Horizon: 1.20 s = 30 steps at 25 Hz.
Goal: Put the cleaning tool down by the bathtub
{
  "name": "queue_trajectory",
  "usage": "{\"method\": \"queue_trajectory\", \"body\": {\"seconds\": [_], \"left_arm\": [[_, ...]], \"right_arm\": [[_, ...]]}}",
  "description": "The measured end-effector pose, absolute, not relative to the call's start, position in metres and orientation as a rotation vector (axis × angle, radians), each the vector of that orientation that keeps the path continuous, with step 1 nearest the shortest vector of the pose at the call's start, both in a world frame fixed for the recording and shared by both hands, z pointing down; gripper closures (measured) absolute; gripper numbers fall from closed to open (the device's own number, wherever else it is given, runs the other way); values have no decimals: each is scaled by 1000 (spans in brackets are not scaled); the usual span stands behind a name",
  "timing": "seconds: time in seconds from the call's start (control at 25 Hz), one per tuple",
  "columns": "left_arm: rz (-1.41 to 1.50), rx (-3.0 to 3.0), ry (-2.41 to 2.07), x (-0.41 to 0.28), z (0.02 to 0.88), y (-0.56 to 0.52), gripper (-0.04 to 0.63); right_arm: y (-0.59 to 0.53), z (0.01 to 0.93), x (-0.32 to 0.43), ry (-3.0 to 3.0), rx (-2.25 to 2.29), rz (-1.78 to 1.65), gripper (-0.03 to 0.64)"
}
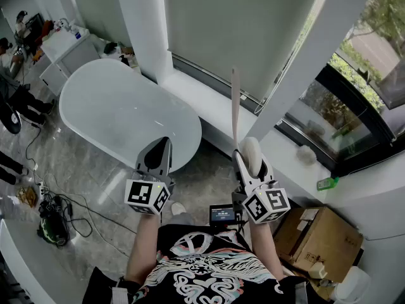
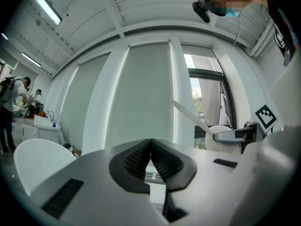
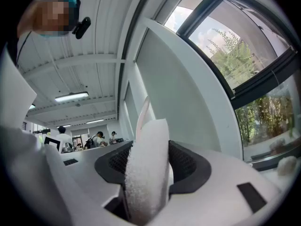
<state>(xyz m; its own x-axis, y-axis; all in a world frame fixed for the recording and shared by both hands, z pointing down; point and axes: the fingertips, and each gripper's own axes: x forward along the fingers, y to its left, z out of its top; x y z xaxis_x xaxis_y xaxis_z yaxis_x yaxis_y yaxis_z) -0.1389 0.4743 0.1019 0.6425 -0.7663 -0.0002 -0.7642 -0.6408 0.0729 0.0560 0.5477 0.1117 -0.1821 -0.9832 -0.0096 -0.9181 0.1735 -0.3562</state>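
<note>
Head view, with both gripper views. Nearest, below the two grippers, are the person's forearms and a patterned shirt (image 1: 209, 271); a small screen device (image 1: 223, 214) sits between the marker cubes.

Left gripper (image 1: 166, 143): jaws closed tip to tip, with nothing between them. Right gripper (image 1: 251, 162): jaws set wide and clamped on the white foam head of the cleaning tool (image 1: 235, 119). In the right gripper view the foam fills the gap between the black ribbed pads (image 3: 188, 161). The tool's thin pale handle runs straight on past the jaw tips, away from the person, and is held in the air clear of any surface.

A cardboard box (image 1: 323, 236) stands just right of the right gripper on the floor. The white oval bathtub (image 1: 120, 106) lies ahead of the left gripper and to its left, on the grey marble floor (image 1: 209, 170), well apart from the tool. Cables (image 1: 69, 214) trail across the floor left of the left gripper.

Beyond both grippers a white window ledge (image 1: 209, 103) runs under a drawn roller blind (image 1: 247, 30). Ahead and right of the right gripper, a small green object (image 1: 327, 183) rests on the ledge below the dark-framed window (image 1: 354, 87).

Farthest, left of the bathtub, are a white counter (image 1: 66, 46) and people (image 1: 12, 49).
</note>
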Motion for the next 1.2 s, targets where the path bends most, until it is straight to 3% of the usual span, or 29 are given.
{"method": "queue_trajectory", "body": {"seconds": [0.24,1.2], "left_arm": [[-47,2809,-1280,-118,107,522,578],[7,2804,-1381,-153,104,552,578]], "right_arm": [[593,118,80,2176,-1859,-384,376],[616,123,53,2201,-1780,-408,376]]}}
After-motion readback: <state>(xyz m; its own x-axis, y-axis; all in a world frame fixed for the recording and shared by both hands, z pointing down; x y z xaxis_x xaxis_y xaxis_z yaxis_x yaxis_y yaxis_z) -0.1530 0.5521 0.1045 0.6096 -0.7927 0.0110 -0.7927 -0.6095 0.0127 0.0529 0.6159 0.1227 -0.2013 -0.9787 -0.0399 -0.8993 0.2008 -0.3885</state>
